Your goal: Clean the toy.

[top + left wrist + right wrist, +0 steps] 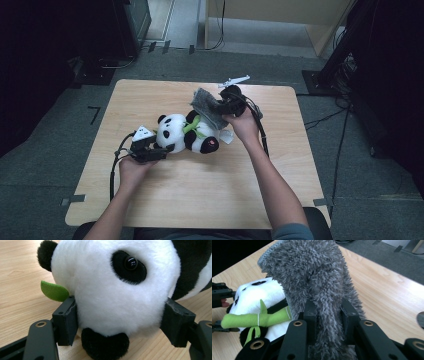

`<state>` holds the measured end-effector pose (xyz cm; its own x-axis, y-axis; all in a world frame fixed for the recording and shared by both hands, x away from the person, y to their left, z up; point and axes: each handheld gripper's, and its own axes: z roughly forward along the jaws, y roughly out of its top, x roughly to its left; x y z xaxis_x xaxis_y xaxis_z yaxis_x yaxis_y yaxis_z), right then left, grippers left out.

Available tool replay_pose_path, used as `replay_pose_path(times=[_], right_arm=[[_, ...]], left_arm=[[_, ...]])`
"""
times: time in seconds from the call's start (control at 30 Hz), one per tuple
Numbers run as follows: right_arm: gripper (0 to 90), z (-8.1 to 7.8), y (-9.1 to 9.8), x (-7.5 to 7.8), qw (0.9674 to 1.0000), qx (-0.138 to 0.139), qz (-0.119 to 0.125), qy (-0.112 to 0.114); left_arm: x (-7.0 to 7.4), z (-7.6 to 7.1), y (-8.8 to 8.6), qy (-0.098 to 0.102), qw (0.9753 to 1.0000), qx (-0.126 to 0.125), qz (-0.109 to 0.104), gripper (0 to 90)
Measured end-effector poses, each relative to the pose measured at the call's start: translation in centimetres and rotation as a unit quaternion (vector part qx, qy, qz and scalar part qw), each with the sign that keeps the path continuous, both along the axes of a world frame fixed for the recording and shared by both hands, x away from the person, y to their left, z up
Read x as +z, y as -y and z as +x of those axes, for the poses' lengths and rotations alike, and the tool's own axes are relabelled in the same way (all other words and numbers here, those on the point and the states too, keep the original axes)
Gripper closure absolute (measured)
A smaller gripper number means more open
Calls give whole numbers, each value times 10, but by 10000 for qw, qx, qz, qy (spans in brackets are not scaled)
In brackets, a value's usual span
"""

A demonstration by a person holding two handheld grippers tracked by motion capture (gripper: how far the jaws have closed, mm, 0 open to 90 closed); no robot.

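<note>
A black-and-white panda plush (187, 132) lies on its side at the middle of the wooden table (200, 195), with a green bamboo stalk (254, 318) across its chest. My left gripper (160, 150) is shut on the panda's head (112, 285); both fingers (66, 320) press into the white fur, and a green leaf (53, 291) pokes out beside one. My right gripper (227, 102) hangs just above the panda's far side, shut on a grey fuzzy cloth (207, 107). The cloth (312, 272) stands up between its closed jaws and droops over the panda's body (259, 297).
A white tag (227, 136) sticks out beside the panda's foot. Bare wood runs along the table's near half and left side. Past the far edge lie grey floor, a dark cabinet (135, 20) and cables (340, 115) at the right.
</note>
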<state>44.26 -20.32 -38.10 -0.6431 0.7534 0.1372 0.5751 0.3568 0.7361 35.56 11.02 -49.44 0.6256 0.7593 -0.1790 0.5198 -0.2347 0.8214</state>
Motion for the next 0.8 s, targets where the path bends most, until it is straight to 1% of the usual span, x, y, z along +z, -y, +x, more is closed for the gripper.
replay_pose_path(times=[0.03,0.1,0.17,0.23,0.37,0.43,0.53,0.63,0.7,0.8], right_arm=[[718,0,-1,-2,10000,12,4,-29],[717,0,0,-6,10000,6,-59,16],[714,-2,2,-8,10000,-1,-27,10],[714,-3,8,-10,10000,-32,29,-90],[714,-6,13,-14,9999,-72,-33,-90],[714,-7,18,-17,9999,-100,15,-109],[714,-10,24,-22,9996,-152,71,-217],[719,-14,29,-27,9996,-186,92,-212],[719,-16,33,-30,9993,-210,53,-289],[720,-17,37,-32,9992,-264,0,-288]], left_arm=[[0,0,0,3,10000,-3,2,253],[0,0,0,7,10000,1,-1,253],[0,0,0,13,10000,-5,7,253],[0,0,0,19,10000,-7,8,253],[0,0,0,16,10000,-1,-2,253],[0,0,0,12,10000,-1,-8,253],[0,0,0,10,10000,-9,-10,253],[0,0,0,10,10000,-14,-7,253],[0,0,0,5,10000,-12,-12,253],[0,0,0,4,10000,-13,-7,253]])
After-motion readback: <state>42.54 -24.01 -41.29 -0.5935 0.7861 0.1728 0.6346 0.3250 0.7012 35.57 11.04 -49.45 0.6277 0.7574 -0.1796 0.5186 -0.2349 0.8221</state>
